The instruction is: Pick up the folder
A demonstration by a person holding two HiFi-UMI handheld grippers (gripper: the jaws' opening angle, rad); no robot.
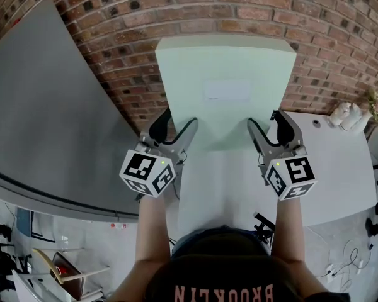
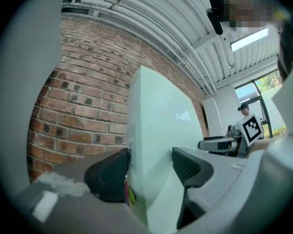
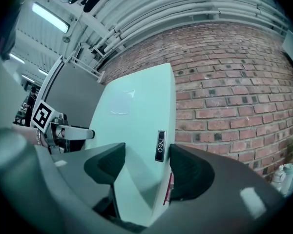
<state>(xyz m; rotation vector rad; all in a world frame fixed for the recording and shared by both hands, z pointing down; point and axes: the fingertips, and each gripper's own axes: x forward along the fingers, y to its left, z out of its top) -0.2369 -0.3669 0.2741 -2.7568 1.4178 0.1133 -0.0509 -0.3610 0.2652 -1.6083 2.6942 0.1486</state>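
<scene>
The folder (image 1: 225, 87) is a thick pale green one with a white label on its face, held up off the white table in front of the brick wall. My left gripper (image 1: 176, 126) is shut on its left near corner and my right gripper (image 1: 266, 122) is shut on its right near corner. In the left gripper view the folder (image 2: 156, 130) stands edge-on between the dark pads (image 2: 107, 177). In the right gripper view the folder (image 3: 136, 111) with a small black tag on its spine fills the gap between the pads (image 3: 188, 172).
A white table (image 1: 340, 168) lies below the folder, with small white objects (image 1: 348, 115) at its far right. A grey partition (image 1: 44, 106) runs along the left. The brick wall (image 1: 176, 5) is close behind. Chairs (image 1: 57, 266) stand on the floor at lower left.
</scene>
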